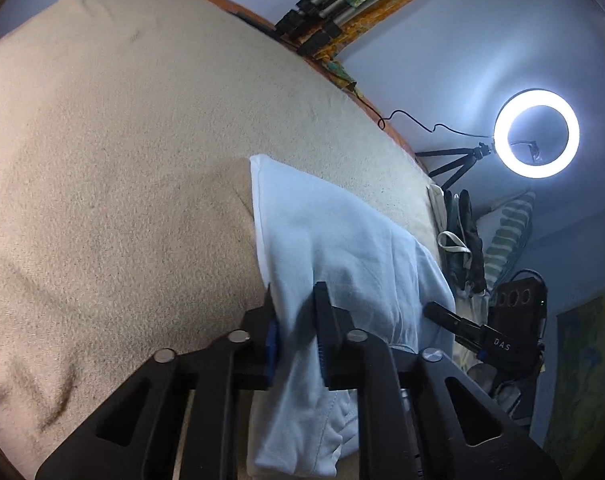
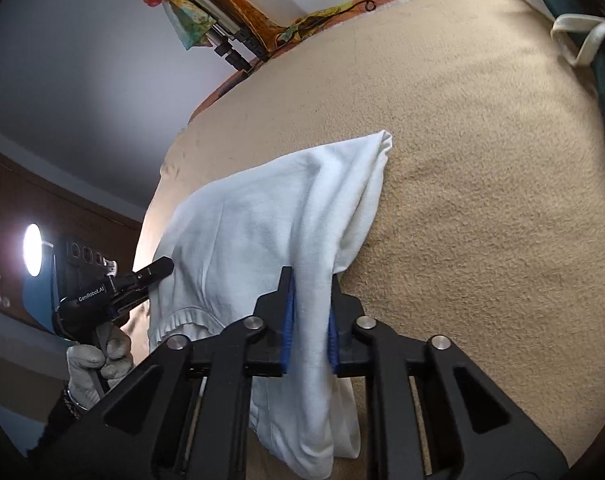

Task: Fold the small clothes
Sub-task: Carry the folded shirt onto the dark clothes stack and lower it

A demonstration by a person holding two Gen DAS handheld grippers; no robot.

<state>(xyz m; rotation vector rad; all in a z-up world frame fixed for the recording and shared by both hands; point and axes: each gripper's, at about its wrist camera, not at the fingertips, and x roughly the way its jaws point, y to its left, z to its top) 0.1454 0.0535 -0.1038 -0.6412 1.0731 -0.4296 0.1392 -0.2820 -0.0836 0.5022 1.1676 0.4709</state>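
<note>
A small white garment lies partly on a beige blanket, its near edge lifted. My left gripper is shut on that near edge, the cloth pinched between its blue pads and hanging below them. In the right wrist view the same white garment stretches from a far corner on the blanket toward me. My right gripper is shut on another bunch of its near edge, with folds drooping beneath. The right gripper's black tip shows at the garment's right side in the left wrist view. The left gripper appears at the left, held by a gloved hand.
The beige blanket covers a wide bed with an orange edge at the far side. A ring light on a tripod glows at the right. Dark clothes and a cream strap lie at the blanket's far right. Patterned cloth and poles lean on the wall.
</note>
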